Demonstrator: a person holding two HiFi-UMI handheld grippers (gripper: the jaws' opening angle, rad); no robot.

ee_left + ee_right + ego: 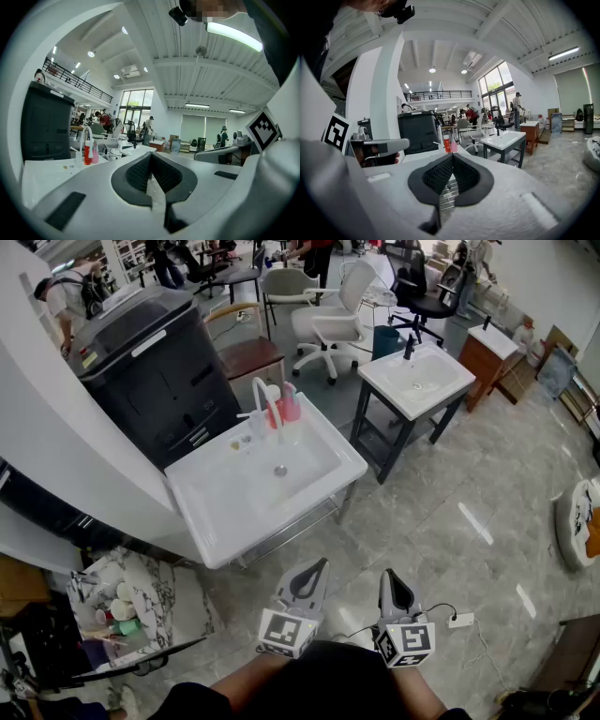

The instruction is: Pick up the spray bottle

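Left gripper (320, 568): jaws together, empty, held near my body.
Right gripper (387, 577): jaws likewise together on nothing.
Spray bottle (292, 405): probably the pink one, though I am not sure; it stands on the sink's (211, 521) back rim, just beside a red bottle (277, 414) and the faucet (262, 393), well apart from both grippers.
Risk: arriving with the jaws together would topple it; the crowded rim invites clamping the wrong bottle.
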